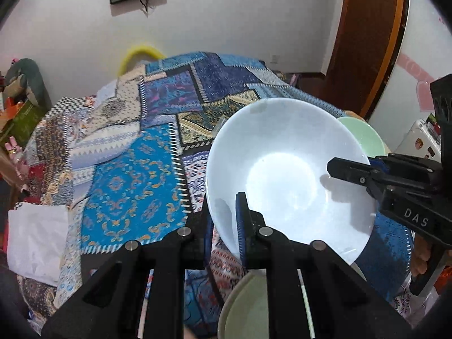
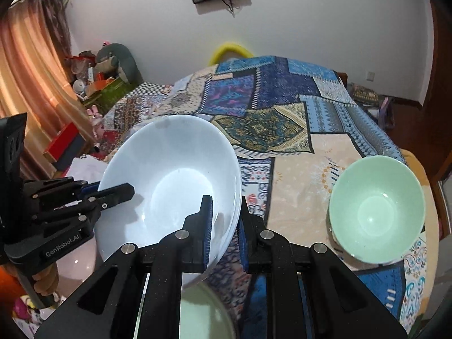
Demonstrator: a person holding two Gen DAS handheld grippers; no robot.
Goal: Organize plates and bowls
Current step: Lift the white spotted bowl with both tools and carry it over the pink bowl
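Gripping the white bowl (image 1: 285, 169) by its near rim, the left gripper (image 1: 226, 226) has its fingers pinched thin on glazed, slippery, breakable ware lifted above the bed (image 1: 135, 169).

Opposite, the right gripper (image 2: 224, 231) clamps the far rim likewise; the green bowl (image 2: 375, 209) sits on the bedspread.

Your left gripper (image 1: 226, 226) hides the near rim of the white bowl (image 1: 282, 169). That bowl covers most of the green bowl (image 1: 364, 138) in your left view. The green plate (image 2: 203, 310) is cut off by the bottom edge and half hidden behind the gripper frame.
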